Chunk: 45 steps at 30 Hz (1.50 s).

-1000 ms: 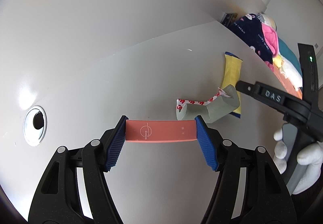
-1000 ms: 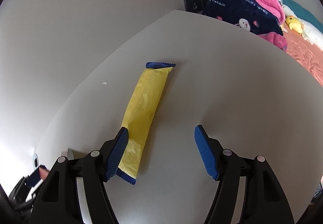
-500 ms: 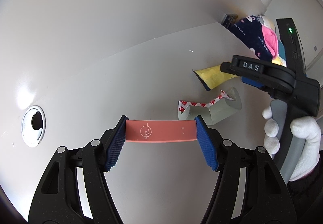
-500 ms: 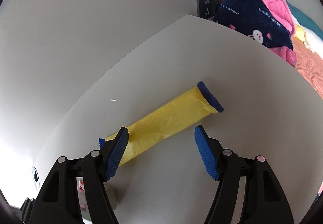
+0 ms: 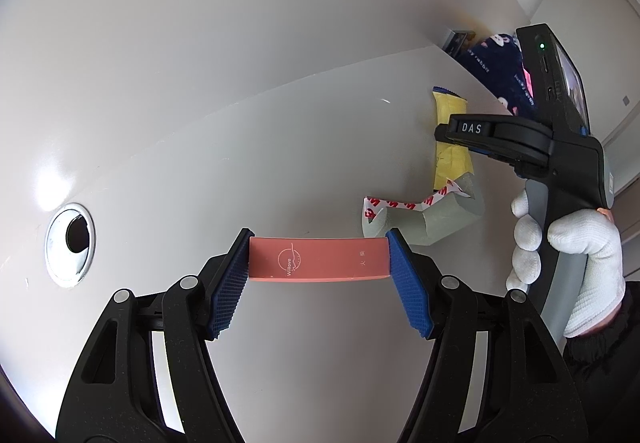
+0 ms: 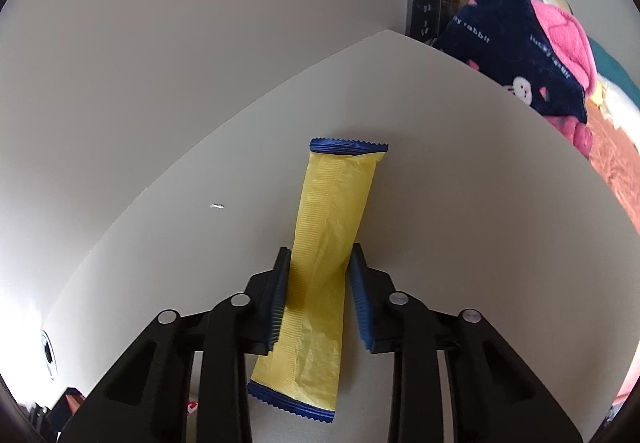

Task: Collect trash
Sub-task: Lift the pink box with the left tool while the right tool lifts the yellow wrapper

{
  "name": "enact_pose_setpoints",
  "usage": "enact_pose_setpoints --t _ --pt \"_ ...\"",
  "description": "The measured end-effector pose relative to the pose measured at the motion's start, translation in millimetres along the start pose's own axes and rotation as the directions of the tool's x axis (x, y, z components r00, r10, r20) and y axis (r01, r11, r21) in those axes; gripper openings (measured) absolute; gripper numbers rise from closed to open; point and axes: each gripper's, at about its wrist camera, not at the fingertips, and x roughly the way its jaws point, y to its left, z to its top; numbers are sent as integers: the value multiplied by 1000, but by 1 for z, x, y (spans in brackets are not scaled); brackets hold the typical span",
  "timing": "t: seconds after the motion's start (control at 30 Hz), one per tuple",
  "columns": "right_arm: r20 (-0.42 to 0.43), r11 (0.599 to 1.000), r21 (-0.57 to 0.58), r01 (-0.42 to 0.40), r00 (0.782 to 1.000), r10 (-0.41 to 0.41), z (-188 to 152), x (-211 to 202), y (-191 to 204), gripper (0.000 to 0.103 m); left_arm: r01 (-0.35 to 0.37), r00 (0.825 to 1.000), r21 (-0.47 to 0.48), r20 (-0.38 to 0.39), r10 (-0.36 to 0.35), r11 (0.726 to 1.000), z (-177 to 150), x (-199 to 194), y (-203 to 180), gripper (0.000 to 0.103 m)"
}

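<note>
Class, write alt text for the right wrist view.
The right gripper closes its blue fingers around a yellow wrapper with blue crimped ends, lying on a white table. A navy and pink blanket is heaped beyond the table's far edge.

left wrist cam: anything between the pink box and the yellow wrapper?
Yes, in the left wrist view: grey foam piece with red-printed tape lies between pink box and yellow wrapper.

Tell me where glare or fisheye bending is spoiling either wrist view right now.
Left wrist view: a soft glare patch on the desk above the cable grommet; the desk's back edge bows strongly. Right wrist view: the lower left is washed out bright, the yellow wrapper stays sharp, and the desk edge curves the same way.
</note>
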Motion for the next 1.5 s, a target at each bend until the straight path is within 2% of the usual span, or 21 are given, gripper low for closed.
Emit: enact_pose_setpoints --t 0.1,0.3,0.77,1.5 --pt "22 998 -55 26 999 -25 -2 -4 6 19 5 1000 -5 -1 -5 1000 0 1 0 65" --pt "18 996 -93 6 1000 -5 -2 -7 6 17 15 1000 -2 1 -15 1000 0 1 -2 65" --pt "52 995 -96 -6 999 11 -13 -43 -4 16 41 999 34 24 -42 999 0 -14 -21 65" --pt "112 998 -54 -27 993 33 -62 -141 -46 16 120 991 153 35 -127 981 -7 -50 -83 65"
